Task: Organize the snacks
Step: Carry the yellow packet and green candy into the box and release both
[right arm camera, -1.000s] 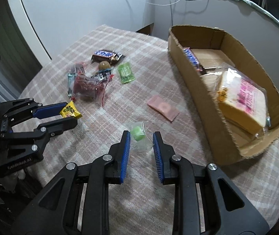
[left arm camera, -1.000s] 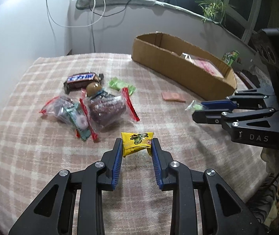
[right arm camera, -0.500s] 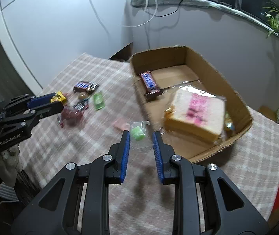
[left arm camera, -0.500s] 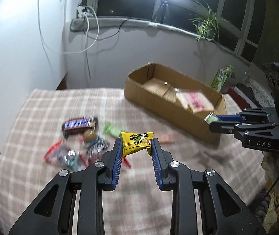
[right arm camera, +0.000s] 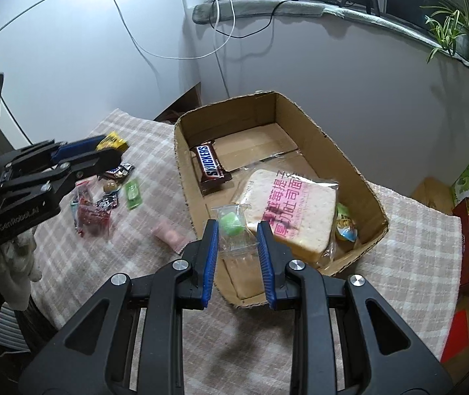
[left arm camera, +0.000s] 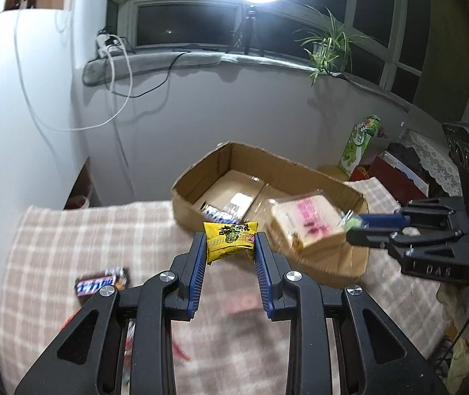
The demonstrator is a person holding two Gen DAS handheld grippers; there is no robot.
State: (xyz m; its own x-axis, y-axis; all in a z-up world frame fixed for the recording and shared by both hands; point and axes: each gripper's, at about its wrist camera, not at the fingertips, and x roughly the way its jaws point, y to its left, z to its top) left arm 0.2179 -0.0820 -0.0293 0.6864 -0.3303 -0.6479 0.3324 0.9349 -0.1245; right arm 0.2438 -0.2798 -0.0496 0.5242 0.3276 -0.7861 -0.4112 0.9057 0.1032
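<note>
**Both grippers loaded, approaching the box: release risks noted**

The left gripper (left arm camera: pixel 230 247) has its jaws clamped on a yellow snack packet (left arm camera: pixel 229 237), carried in the air short of the cardboard box (right arm camera: pixel 313 125), on the box's near-left side. The right gripper (right arm camera: pixel 237 233) is closed on a clear wrapper holding a green candy (right arm camera: pixel 231 224), suspended over the box's near end, just beside the bagged bread slice (right arm camera: pixel 292 210).

Inside the box: a Snickers bar (right arm camera: pixel 210 164) toward the far-left wall, the bread toward the near-right, and a small snack cup (right arm camera: pixel 345 227) wedged beside the bread. Outside the box, to its left on the checked tablecloth (right arm camera: pixel 415 230), lie loose sweets: a pink packet (right arm camera: pixel 170 235), a green sachet (right arm camera: pixel 133 192) and a red-trimmed bag (right arm camera: pixel 91 217).

Judgement on hazards:
- The yellow packet is not yet over the box; an early release would likely drop it on the cloth or the rim.
- The candy is held by thin film only; it may slip or cling to a pad on opening.
- The grippers converge on one box and could collide.
</note>
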